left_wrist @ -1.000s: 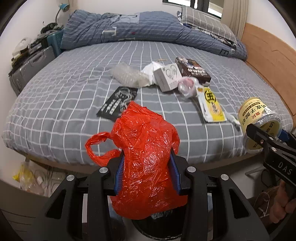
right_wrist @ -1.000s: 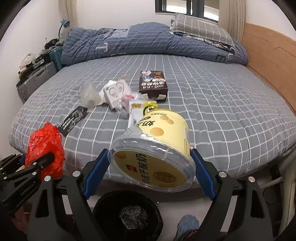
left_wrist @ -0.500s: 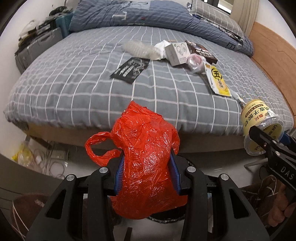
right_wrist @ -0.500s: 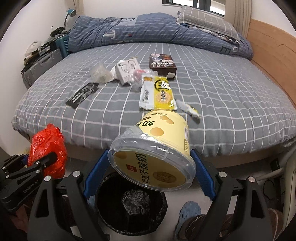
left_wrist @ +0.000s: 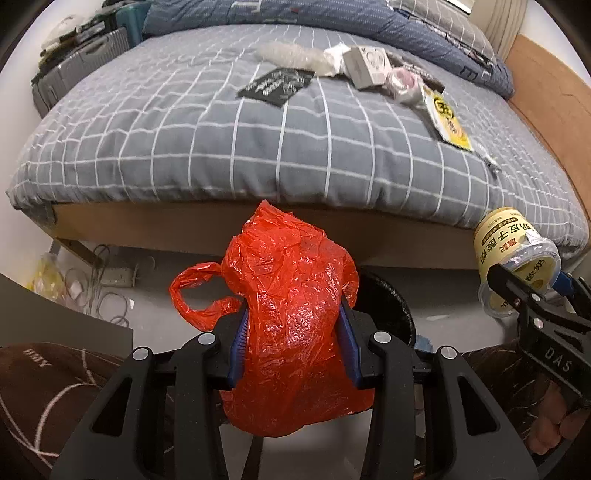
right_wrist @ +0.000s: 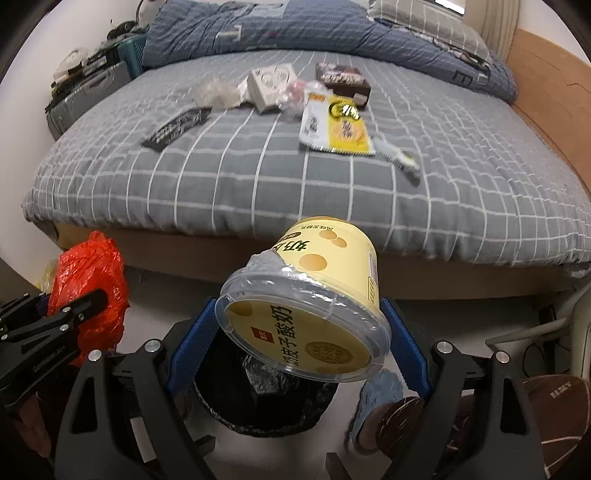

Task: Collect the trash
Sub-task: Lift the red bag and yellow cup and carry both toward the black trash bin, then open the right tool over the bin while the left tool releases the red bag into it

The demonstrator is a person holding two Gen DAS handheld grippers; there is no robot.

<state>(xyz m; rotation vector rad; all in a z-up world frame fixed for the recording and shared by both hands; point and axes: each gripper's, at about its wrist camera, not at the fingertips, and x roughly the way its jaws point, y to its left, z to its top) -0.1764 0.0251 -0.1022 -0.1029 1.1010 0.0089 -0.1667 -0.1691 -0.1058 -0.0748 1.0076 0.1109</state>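
the bed (right_wrist: 332, 192) with its grey checked cover fills the upper half of both views, and a blue quilt (right_wrist: 295, 33) is bunched at its far end. on the floor just in front of the bed stands a black bin (right_wrist: 258, 417) with a dark liner, seen below the right tongs. the left tongs (left_wrist: 293, 354) are closed around a crumpled red plastic bag (left_wrist: 295, 332), its handle loop hanging out to the left, with the bin's rim (left_wrist: 388, 306) just behind it. the right tongs (right_wrist: 295, 350) clamp a yellow yoghurt tub (right_wrist: 314, 302), tilted with its clear lid toward the camera, directly above the bin. left on the bed: a yellow snack packet (right_wrist: 336, 125), a dark box (right_wrist: 343, 79), a white box (right_wrist: 271, 85), a black flat packet (right_wrist: 177, 127), a clear crumpled wrap (right_wrist: 214, 92) and a small wrapper (right_wrist: 399, 158)
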